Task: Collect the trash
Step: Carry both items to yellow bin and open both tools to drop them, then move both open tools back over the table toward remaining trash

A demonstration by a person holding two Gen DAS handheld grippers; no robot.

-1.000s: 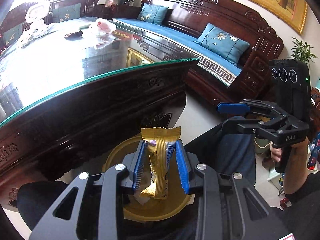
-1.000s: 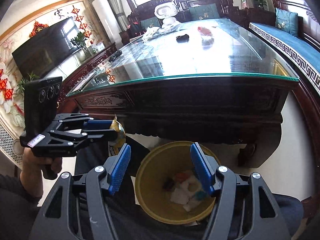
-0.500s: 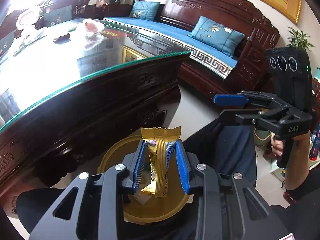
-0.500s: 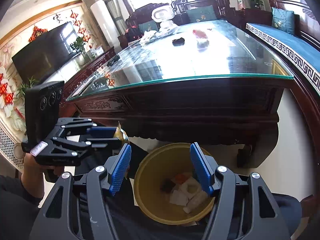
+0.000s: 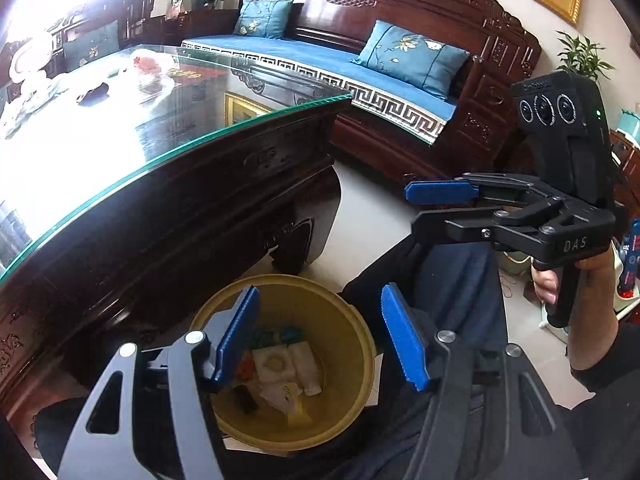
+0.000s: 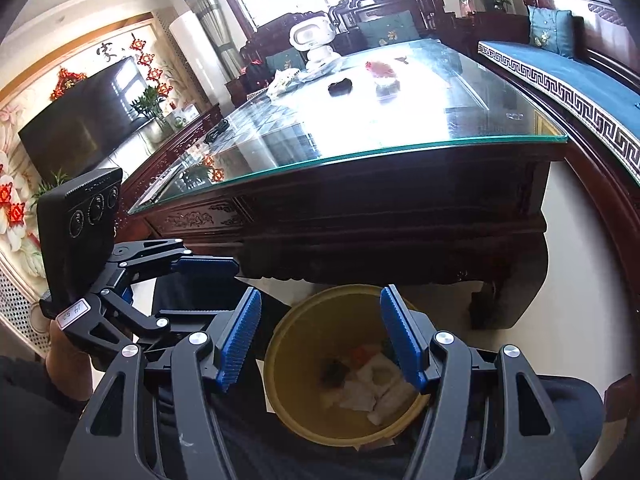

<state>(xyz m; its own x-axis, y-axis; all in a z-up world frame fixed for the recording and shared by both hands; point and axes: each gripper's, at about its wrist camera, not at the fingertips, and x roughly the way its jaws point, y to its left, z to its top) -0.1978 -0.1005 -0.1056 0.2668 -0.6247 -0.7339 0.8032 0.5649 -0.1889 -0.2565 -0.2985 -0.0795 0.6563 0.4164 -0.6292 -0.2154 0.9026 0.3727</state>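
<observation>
A yellow trash bin (image 5: 352,344) stands on the floor in front of the glass-topped table, holding white packaging and scraps (image 5: 280,368). My left gripper (image 5: 320,340) is open and empty right above the bin. My right gripper (image 6: 320,340) is open and empty, also over the bin (image 6: 288,360). Each gripper shows from the side in the other's view: the right one (image 5: 436,208), the left one (image 6: 208,268). The gold wrapper is no longer between my left fingers; a yellowish scrap (image 5: 298,410) lies in the bin.
The dark wood table with a glass top (image 6: 360,136) carries a black item (image 6: 340,86), a pink item (image 6: 380,68) and a white robot toy (image 6: 316,44) at its far end. A blue-cushioned wooden sofa (image 5: 360,64) runs along the right.
My left gripper has opened and let go of the gold wrapper, which is gone from between the fingers. Both grippers have stayed over the bin.
</observation>
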